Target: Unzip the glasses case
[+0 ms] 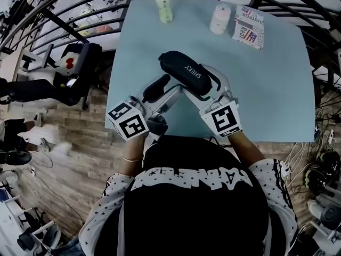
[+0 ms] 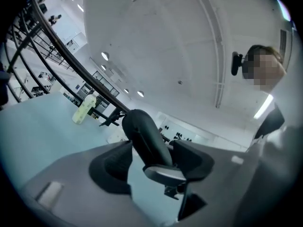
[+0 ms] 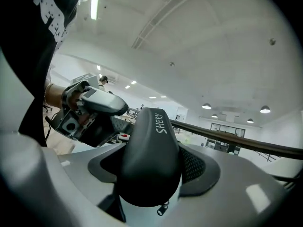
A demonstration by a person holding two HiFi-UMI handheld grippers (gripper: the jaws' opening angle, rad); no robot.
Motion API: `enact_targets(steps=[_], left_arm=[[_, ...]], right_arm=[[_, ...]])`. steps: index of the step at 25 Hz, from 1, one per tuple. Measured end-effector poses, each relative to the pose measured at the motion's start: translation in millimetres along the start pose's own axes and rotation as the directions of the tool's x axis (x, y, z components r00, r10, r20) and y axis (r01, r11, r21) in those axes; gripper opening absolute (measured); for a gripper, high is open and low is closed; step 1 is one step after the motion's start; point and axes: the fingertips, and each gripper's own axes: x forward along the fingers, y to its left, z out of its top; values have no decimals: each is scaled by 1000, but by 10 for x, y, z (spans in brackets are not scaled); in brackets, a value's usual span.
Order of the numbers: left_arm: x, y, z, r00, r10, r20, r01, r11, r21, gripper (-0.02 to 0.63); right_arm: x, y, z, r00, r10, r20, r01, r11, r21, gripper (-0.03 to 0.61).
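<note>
The black glasses case (image 1: pixel 187 72), printed SHERY, is lifted above the pale blue table (image 1: pixel 272 95) and slants from upper left to lower right. My right gripper (image 1: pixel 209 89) is shut on its near end. In the right gripper view the case (image 3: pixel 150 160) fills the gap between both pads, and its small zipper pull (image 3: pixel 163 207) dangles below. My left gripper (image 1: pixel 164 91) sits close on the case's left side, open. In the left gripper view the case (image 2: pixel 144 136) shows between the spread jaws, near the right pad (image 2: pixel 196 160) and well off the left one.
At the table's far edge stand a greenish bottle (image 1: pixel 164 7), a white bottle (image 1: pixel 220 18) and a printed box (image 1: pixel 249 26). A black chair (image 1: pixel 74 71) stands left of the table, and cables and gear lie on the floor at the right.
</note>
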Motion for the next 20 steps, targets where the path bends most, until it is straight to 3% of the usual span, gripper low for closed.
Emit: enact_targets(steps=[9, 20], left_arm=[[72, 0, -24, 999, -4, -36, 3, 1000, -25, 0], [114, -49, -73, 999, -17, -47, 15, 999, -39, 0]], right_arm=[[-10, 208, 177, 995, 91, 42, -85, 989, -123, 336], [-27, 567, 225, 979, 195, 62, -172, 946, -273, 337]])
